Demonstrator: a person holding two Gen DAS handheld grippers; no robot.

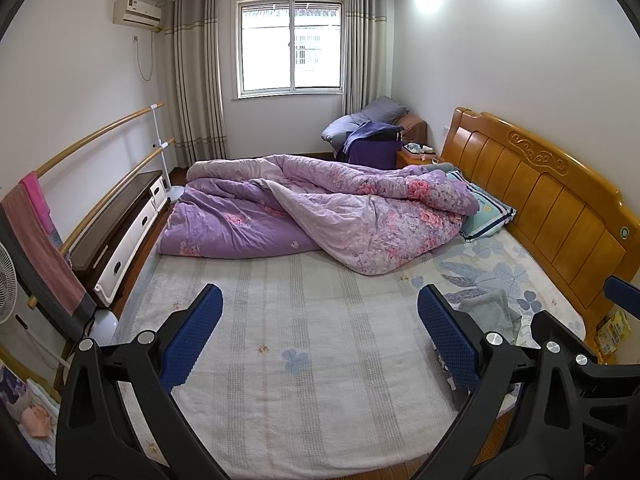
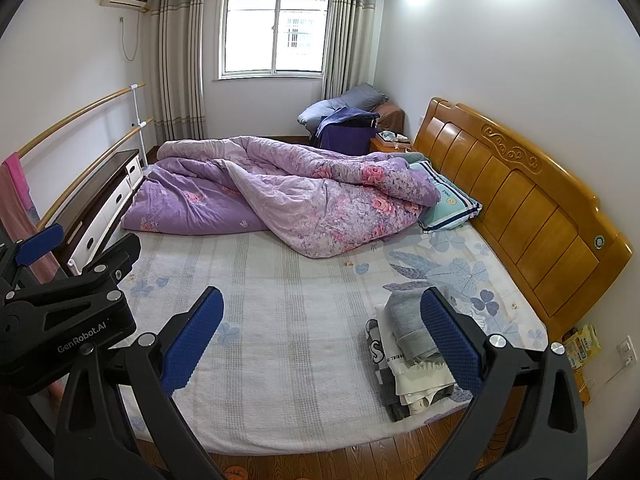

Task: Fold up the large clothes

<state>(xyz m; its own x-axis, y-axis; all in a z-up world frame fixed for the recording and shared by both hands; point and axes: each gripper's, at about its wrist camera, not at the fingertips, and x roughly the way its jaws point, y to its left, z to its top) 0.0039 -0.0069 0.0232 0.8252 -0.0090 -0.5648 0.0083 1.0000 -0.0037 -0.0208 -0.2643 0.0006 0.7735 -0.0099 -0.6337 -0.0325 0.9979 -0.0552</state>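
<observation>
A stack of folded clothes (image 2: 408,356), grey, white and dark, lies at the near right corner of the bed (image 2: 288,320); its grey top piece shows in the left wrist view (image 1: 490,314). My left gripper (image 1: 320,340) is open and empty above the bed's near edge. My right gripper (image 2: 322,340) is open and empty, its right finger (image 2: 450,340) in front of the stack. The left gripper also shows at the left of the right wrist view (image 2: 40,244).
A crumpled purple floral quilt (image 2: 288,200) covers the far half of the bed. A pillow (image 2: 448,204) lies by the wooden headboard (image 2: 520,200). A low cabinet (image 2: 100,200) and wooden rails (image 2: 76,120) with towels stand left. Wood floor (image 2: 360,456) lies below.
</observation>
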